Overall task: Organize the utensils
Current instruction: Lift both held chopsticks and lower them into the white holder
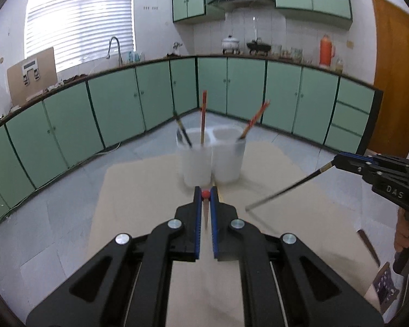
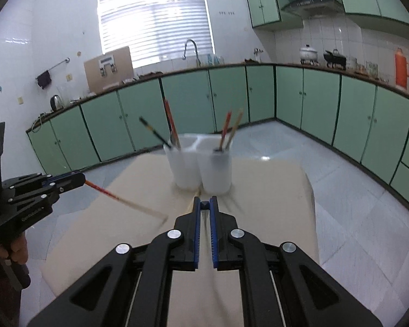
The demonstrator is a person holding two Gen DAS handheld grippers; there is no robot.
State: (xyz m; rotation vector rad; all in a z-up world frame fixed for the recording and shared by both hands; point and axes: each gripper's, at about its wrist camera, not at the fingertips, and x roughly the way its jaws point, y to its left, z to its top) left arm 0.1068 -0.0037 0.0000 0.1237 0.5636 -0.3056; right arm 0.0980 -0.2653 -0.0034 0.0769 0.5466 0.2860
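Observation:
A white holder with two round cups (image 1: 210,160) stands on a beige mat (image 1: 150,190); it also shows in the right wrist view (image 2: 201,169). Its left cup holds a black chopstick (image 1: 183,132) and a red one (image 1: 203,117); its right cup holds red-and-tan chopsticks (image 1: 255,120). My left gripper (image 1: 205,194) is shut on a red-ended chopstick (image 2: 122,200), held above the mat just before the holder. My right gripper (image 2: 205,205) is shut on a black chopstick (image 1: 286,189), which slants down to the left.
Green cabinets (image 1: 231,87) line the far walls under a counter with a sink tap (image 1: 114,49), a white pot and an orange flask (image 1: 327,50). A cardboard box (image 1: 31,73) leans at the left. Grey tiled floor surrounds the table. A wooden door (image 1: 392,76) is at the right.

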